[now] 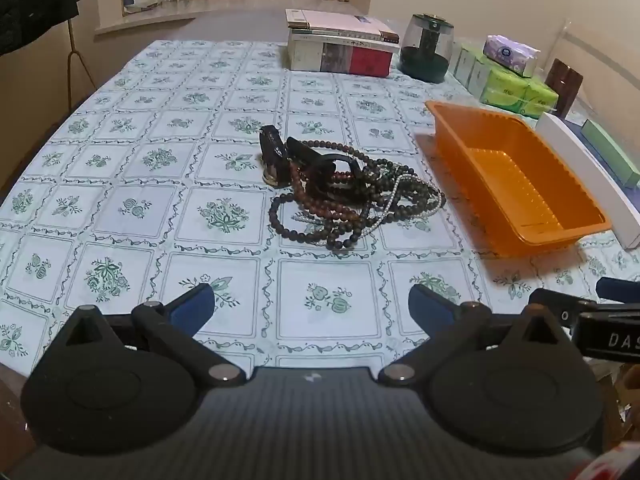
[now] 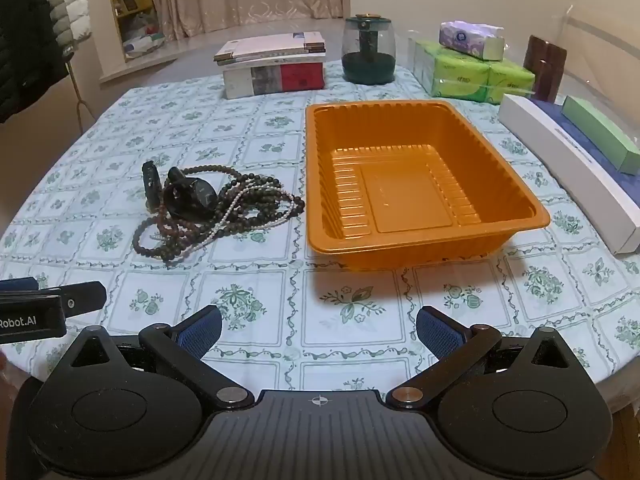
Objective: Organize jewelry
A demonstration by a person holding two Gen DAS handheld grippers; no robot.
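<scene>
A tangled pile of jewelry (image 1: 344,196) lies on the flowered tablecloth: dark bead strings, a white pearl strand and black watches or bands. The same jewelry pile (image 2: 208,210) shows left of centre in the right wrist view. An orange plastic tray (image 1: 476,148) stands to its right with nothing in it, its rim (image 2: 316,176) close to the beads. My left gripper (image 1: 312,304) hovers open near the table's front edge, short of the pile. My right gripper (image 2: 318,330) is open too, in front of the tray. Nothing sits between either pair of fingers.
At the back stand stacked books (image 2: 276,66) and a dark green glass jar (image 2: 369,50). Green tissue packs (image 2: 476,74), a long white box (image 2: 576,184) and a green box (image 2: 600,140) line the right side. A dark jacket (image 1: 28,0) hangs at the left.
</scene>
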